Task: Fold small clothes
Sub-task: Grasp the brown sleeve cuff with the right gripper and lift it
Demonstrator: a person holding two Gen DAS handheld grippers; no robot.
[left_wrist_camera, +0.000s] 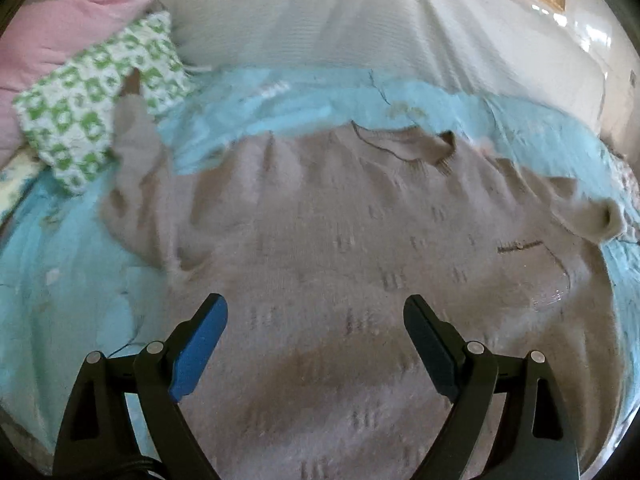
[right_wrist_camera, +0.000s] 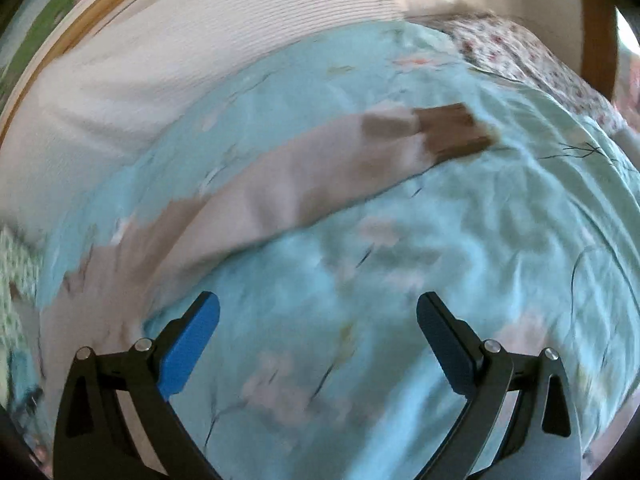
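A beige knit sweater (left_wrist_camera: 340, 240) lies spread flat on a light blue floral bedsheet (left_wrist_camera: 60, 280), neckline (left_wrist_camera: 408, 146) toward the far side, sleeves out to both sides. My left gripper (left_wrist_camera: 316, 312) is open and empty, hovering over the sweater's lower body. In the right wrist view one sleeve (right_wrist_camera: 280, 192) stretches across the sheet (right_wrist_camera: 440, 240) and ends in a darker brown cuff (right_wrist_camera: 452, 132). My right gripper (right_wrist_camera: 318, 308) is open and empty above bare sheet, to the right of the sleeve.
A green-and-white patterned cushion (left_wrist_camera: 92, 116) and a pink pillow (left_wrist_camera: 68, 28) lie at the far left. A white ribbed blanket (left_wrist_camera: 320, 12) covers the far side. A floral pillow (right_wrist_camera: 520, 52) sits at the far right beside a wooden bedpost (right_wrist_camera: 596, 28).
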